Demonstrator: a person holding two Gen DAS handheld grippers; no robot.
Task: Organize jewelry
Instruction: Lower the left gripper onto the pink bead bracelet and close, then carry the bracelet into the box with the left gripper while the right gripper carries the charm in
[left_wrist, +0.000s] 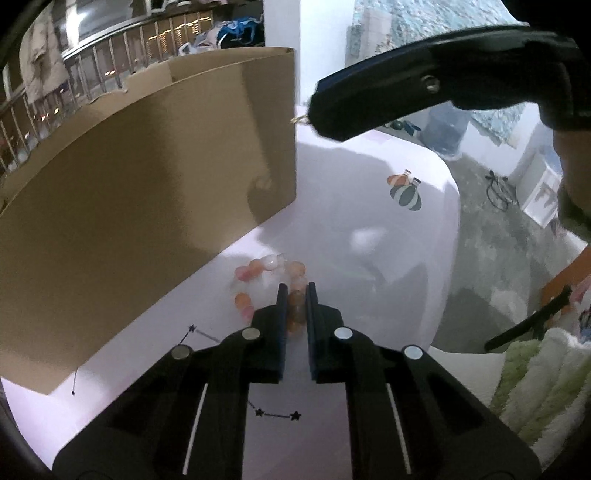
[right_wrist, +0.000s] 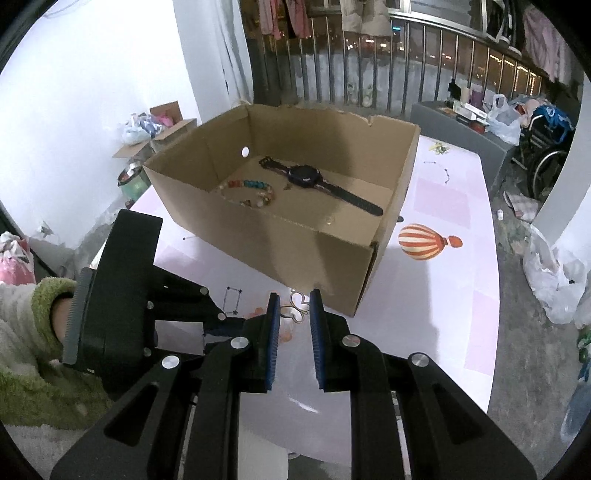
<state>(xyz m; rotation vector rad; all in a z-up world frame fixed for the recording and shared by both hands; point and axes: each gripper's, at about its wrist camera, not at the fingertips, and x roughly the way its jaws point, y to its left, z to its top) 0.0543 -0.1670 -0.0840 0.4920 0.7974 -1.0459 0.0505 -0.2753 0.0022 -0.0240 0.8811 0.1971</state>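
Roughly halfway, judging by contents. Already in the cardboard box (right_wrist: 295, 236): black watch (right_wrist: 317, 182) lying flat across the floor, multicolour bead bracelet (right_wrist: 255, 192) just left of it, plus 1 or 2 tiny items on the floor too small to identify.

Left to do, as far as visible: 2 pieces outside the box.

Left gripper (left_wrist: 295, 295): fingers narrowed onto the orange-pink bead bracelet (left_wrist: 266, 273), 1 bead pinched between the pads, rest of the loop lying ahead and left of the tips on the pale tabletop (left_wrist: 351, 206). Box wall close on the tool's left, rising above it. Looks like a fresh grasp, not lifted clear yet; can't confirm whether the loop is off the surface.

Right gripper (right_wrist: 293, 308): fingers part-way closed around a gold openwork pendant (right_wrist: 295, 306), butterfly-like outline. Piece touches the left pad; gap shows on the right side, so firm clamping can't be told. From the left wrist view the same tool sits high, ahead and right, with a gold bit (left_wrist: 301, 118) poking out at its tip, so the piece is probably carried. Box front corner directly ahead of the tips, opening beyond and above-left.

Remaining: get both pieces over the rim and release inside. No other loose jewelry visible on the table; printed balloon (right_wrist: 424, 242) and star marks are just tablecloth pattern.
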